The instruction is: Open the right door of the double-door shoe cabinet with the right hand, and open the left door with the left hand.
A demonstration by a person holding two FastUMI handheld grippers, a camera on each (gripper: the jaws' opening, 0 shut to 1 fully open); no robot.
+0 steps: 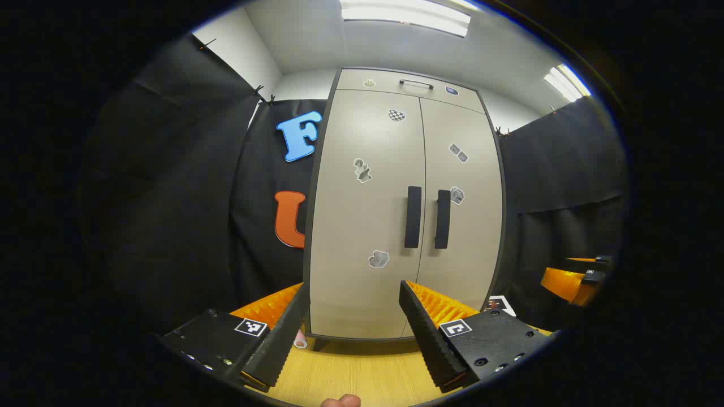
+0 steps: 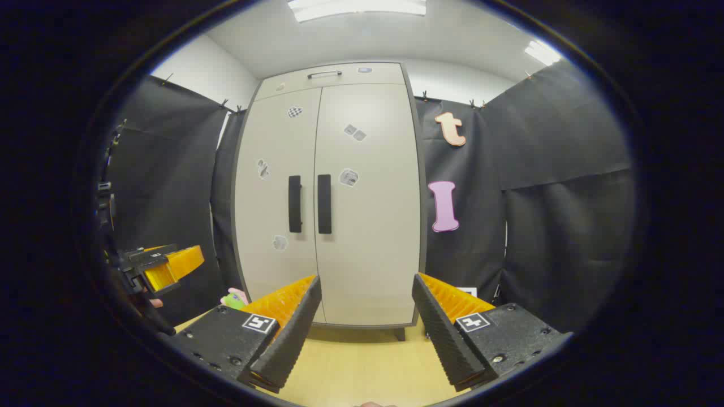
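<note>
A tall beige double-door shoe cabinet (image 1: 367, 215) (image 2: 362, 237) stands ahead with both doors closed. Two black vertical handles sit side by side at the centre seam: the left door's handle (image 1: 413, 217) (image 2: 294, 204) and the right door's handle (image 1: 442, 219) (image 2: 324, 204). My left gripper (image 1: 353, 302) is open, well short of the cabinet, with nothing between its fingers. My right gripper (image 2: 366, 294) is open too, also at a distance from the doors. Each view catches the other gripper at its edge: the right gripper (image 1: 582, 277) and the left gripper (image 2: 161, 265).
A drawer with a black handle (image 1: 416, 84) tops the cabinet. Small stickers dot both doors. The cabinet stands on a light wooden floor (image 1: 362, 373). A small pink-green object (image 2: 235, 298) lies by the cabinet's left foot. Black cloth walls close in on both sides.
</note>
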